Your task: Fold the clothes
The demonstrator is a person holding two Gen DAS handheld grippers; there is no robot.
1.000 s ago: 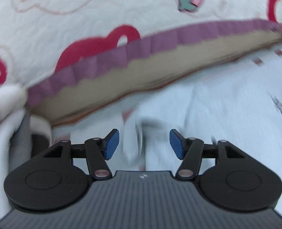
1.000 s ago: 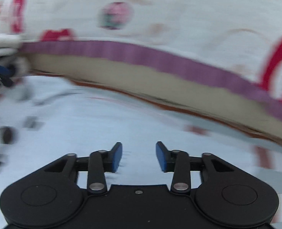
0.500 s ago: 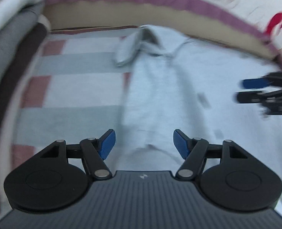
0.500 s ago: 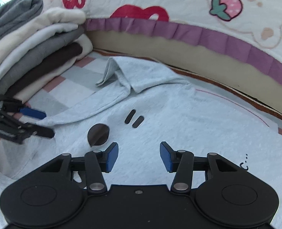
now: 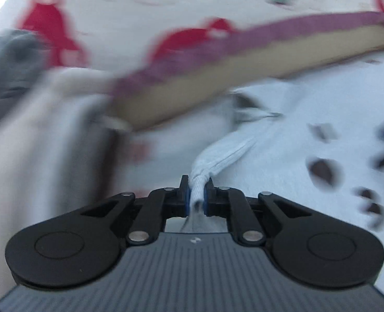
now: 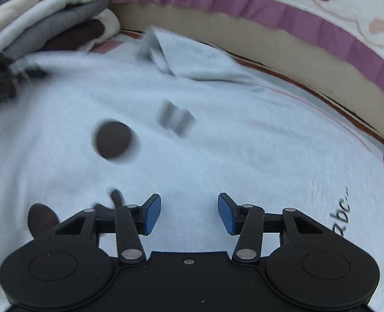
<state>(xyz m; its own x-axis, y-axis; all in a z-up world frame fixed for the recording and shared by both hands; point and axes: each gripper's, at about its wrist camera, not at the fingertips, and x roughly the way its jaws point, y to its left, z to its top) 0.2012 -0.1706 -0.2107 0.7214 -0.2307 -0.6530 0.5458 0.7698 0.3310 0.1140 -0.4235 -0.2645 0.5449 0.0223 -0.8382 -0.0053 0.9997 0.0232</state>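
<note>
Garment: pale blue shirt [image 6: 218, 140] spread on bed, sleeve cuff [image 5: 212, 161] pinched in left gripper [image 5: 196, 197] jaws; right gripper [image 6: 189, 213] jaws released above body. Advice: carry sleeve inward flat, avoid bunching.

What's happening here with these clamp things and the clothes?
A person is folding a pale blue shirt using a hand-held tool in each hand. The left tool has pinched a bunched edge of the shirt. The right tool is open just above the shirt, holding nothing. A stack of folded clothes sits nearby.
</note>
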